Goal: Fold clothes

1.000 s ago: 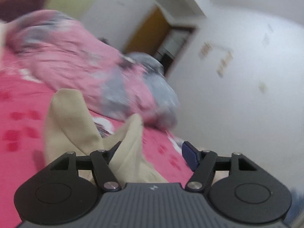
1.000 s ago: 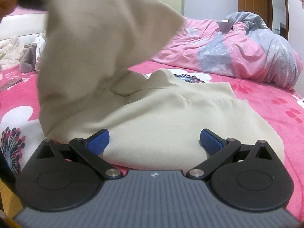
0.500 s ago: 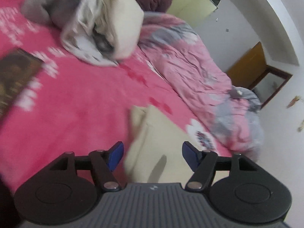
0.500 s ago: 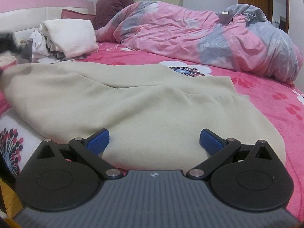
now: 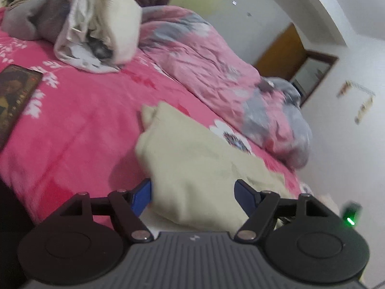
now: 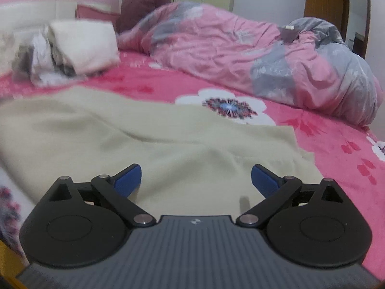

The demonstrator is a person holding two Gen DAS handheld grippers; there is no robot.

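The beige cloth (image 6: pixel 149 139) lies spread on the pink bed (image 6: pixel 336 139). It is mostly flat, with one soft ridge running across it. Its long way runs from side to side in front of the right claw (image 6: pixel 195 180).

The right claw sits low, right over the near edge of the cloth. Its blue tips stand wide apart and hold nothing. The cloth goes on under the gap between them and off to both sides.

The left claw (image 5: pixel 193 192) is wide apart too, and it holds nothing. In its view the cloth (image 5: pixel 199 159) has a thick, rounded end. That end lies just in front of the gap and points away, up the bed. It looks like more than one layer there, so the cloth may be folded over once, but the picture is too blurry to be sure.

Both claws are close to the cloth. The left one is at the thick end and the right one is at the long near edge.

A heap of other clothes (image 6: pixel 72 48) sits well away, near the head of the bed. A pink quilt (image 6: pixel 240 55) is bunched along the far side.
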